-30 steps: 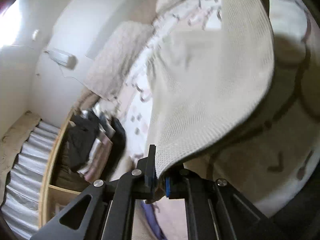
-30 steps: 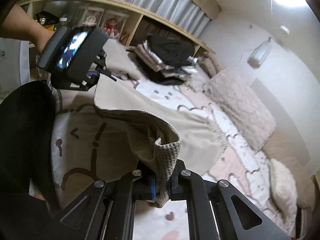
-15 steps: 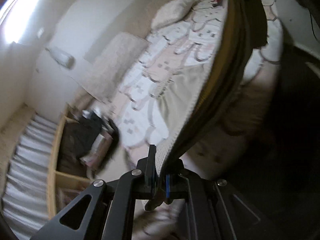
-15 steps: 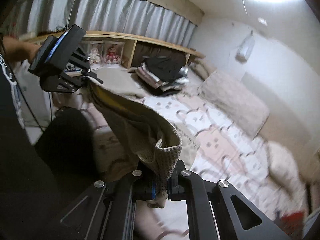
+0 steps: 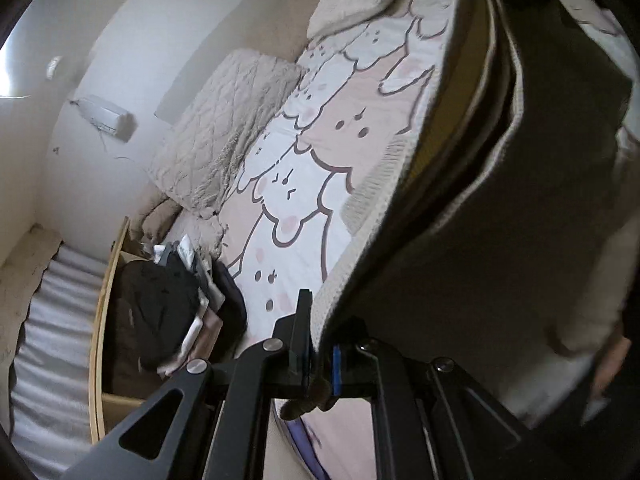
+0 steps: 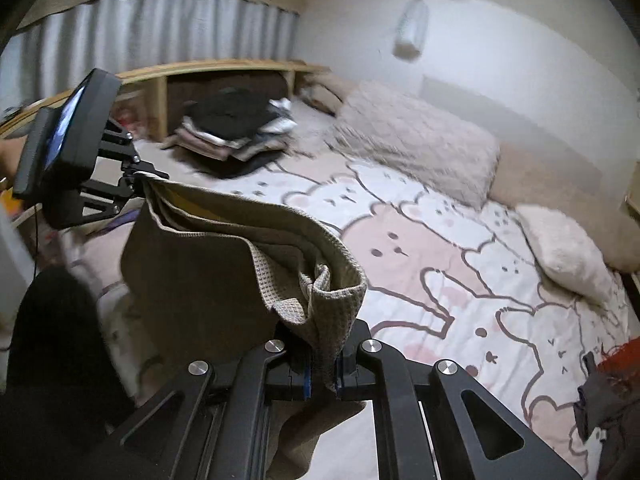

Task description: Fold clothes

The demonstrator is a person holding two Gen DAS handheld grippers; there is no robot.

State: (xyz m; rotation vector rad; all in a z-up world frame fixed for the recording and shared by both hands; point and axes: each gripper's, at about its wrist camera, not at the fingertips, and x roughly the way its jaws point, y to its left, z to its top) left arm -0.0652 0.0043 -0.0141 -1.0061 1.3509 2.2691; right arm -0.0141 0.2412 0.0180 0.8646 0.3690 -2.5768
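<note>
Right view alone shows left hand-held gripper (image 6: 138, 178) pinching garment (image 6: 208, 264).

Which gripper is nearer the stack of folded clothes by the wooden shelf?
Left. The left gripper holds the beige knit garment just in front of the stack of folded dark and pink clothes; the right gripper is farther back.

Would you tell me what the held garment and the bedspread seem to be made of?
Garment: beige waffle-knit fabric, matte, probably cotton; a grid texture shows near the right gripper. Bedspread: smooth printed woven cloth, matte, fibre unclear.
</note>
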